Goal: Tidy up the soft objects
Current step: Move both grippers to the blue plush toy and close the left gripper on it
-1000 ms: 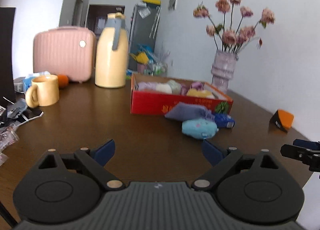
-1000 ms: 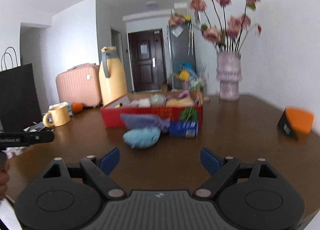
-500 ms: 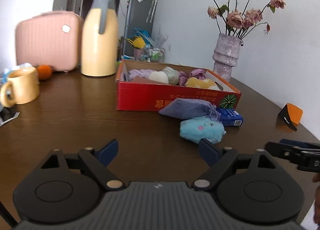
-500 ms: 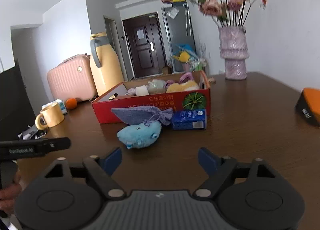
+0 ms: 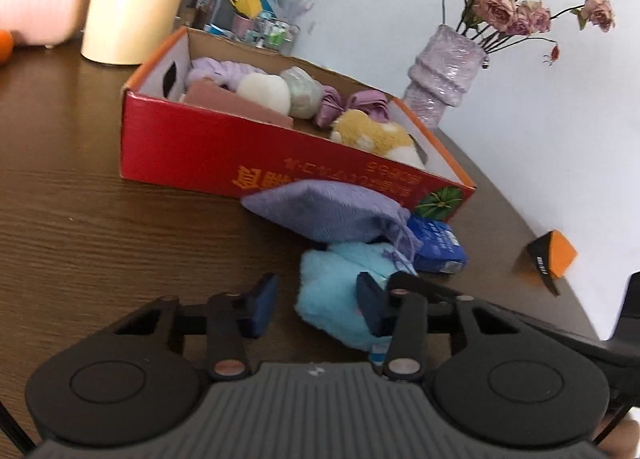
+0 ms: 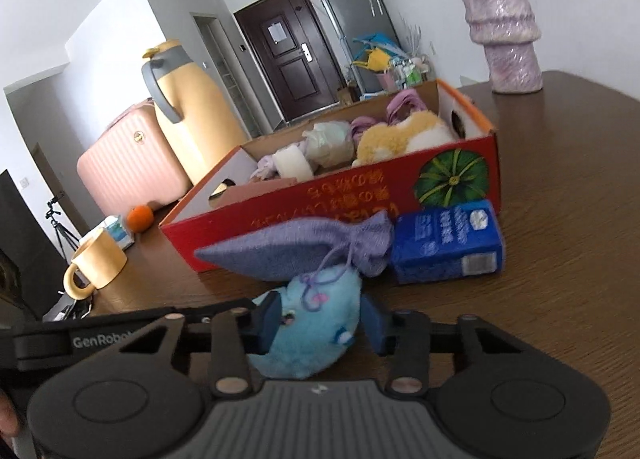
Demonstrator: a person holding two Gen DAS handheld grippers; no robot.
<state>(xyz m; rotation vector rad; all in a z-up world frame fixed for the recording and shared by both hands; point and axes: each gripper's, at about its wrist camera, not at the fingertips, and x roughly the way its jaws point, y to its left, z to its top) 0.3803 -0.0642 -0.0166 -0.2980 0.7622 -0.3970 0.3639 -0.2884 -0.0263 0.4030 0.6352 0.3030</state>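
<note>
A light blue plush toy (image 5: pixel 332 291) lies on the brown table in front of a red cardboard box (image 5: pixel 208 155) that holds several soft items. A purple drawstring pouch (image 5: pixel 324 211) leans on the box, its cord on the plush. My left gripper (image 5: pixel 316 307) is closing. Its right pad rests on the plush and its left pad stands clear of it. In the right wrist view the plush (image 6: pixel 320 311) fills the gap of my closing right gripper (image 6: pixel 320 323), both pads against it. The left gripper's finger (image 6: pixel 120 335) reaches in from the left.
A blue carton (image 6: pixel 444 243) lies right of the pouch, against the box. A lilac vase (image 6: pixel 508 35) stands behind. A yellow jug (image 6: pixel 192 111), a pink case (image 6: pixel 124 167), a mug (image 6: pixel 96 267) and an orange (image 6: pixel 140 217) sit far left. An orange-and-black block (image 5: pixel 550 259) is near the right edge.
Both grippers have moved forward and down onto the blue plush, and both pairs of jaws have narrowed from wide open. The plush now sits between the right gripper's pads.
</note>
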